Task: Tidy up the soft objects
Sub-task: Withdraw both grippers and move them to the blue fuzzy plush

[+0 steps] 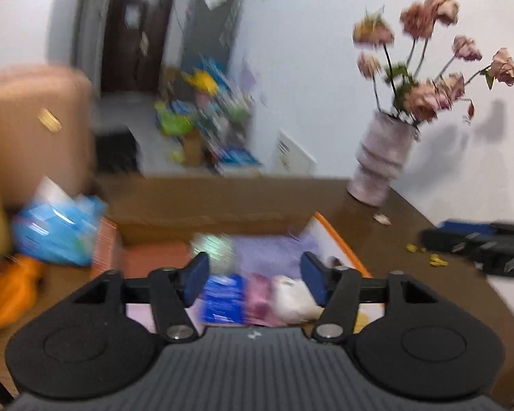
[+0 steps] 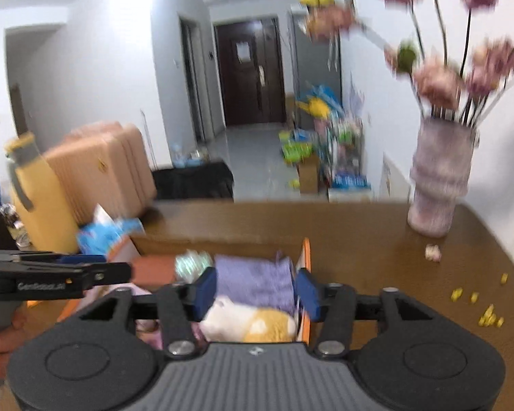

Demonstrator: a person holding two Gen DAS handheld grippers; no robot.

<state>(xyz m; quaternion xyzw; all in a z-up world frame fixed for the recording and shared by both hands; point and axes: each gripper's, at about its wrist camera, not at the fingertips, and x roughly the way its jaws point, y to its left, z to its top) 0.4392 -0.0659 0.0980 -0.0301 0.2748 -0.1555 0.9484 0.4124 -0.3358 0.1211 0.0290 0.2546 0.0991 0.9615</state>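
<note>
An orange-edged cardboard box sits on the brown table and holds soft items: a purple cloth, a blue packet, a pink item and a white-and-yellow plush. My left gripper hovers open and empty over the box. My right gripper is open and empty above the plush and the purple cloth. The left gripper shows at the left edge of the right wrist view.
A ribbed vase with dried pink flowers stands at the table's back right; it also shows in the right wrist view. A blue plastic bag lies left of the box. Yellow crumbs lie on the table. A pink suitcase stands behind.
</note>
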